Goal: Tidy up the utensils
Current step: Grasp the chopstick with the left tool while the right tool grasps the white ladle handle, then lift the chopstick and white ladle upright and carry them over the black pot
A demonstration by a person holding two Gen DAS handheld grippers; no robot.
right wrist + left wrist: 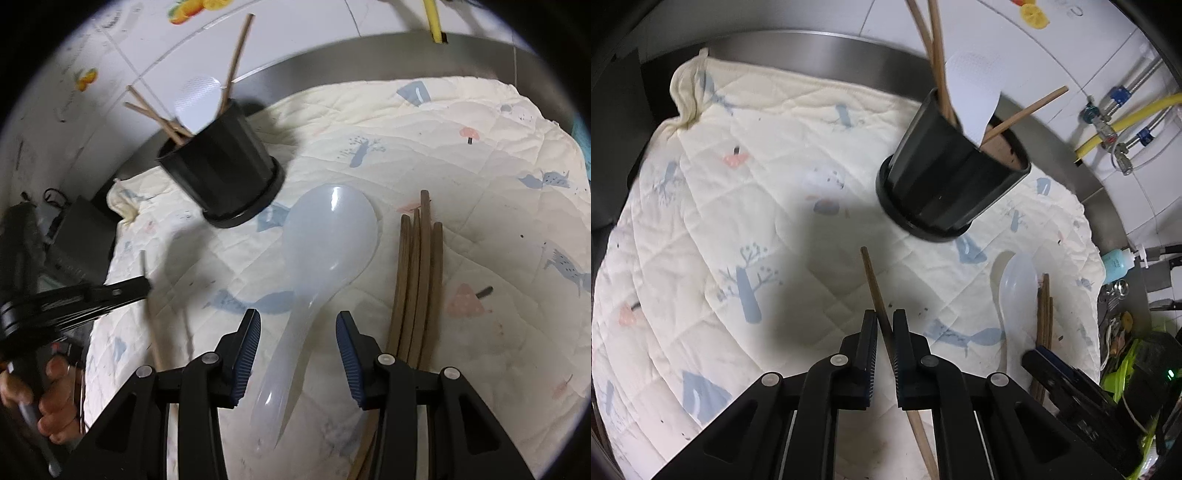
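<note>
My left gripper (885, 332) clamps a single chopstick (872, 280) above the quilted mat (738, 184). My right gripper (298, 334) hangs open astride the white rice spoon (325, 236), beside four chopsticks (417, 266); the black holder (221, 173) stands beyond.

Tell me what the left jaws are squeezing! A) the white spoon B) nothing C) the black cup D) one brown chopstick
D: in the left wrist view the left gripper is closed on one brown chopstick, while the white spoon lies on the cloth and the black cup stands apart.
</note>
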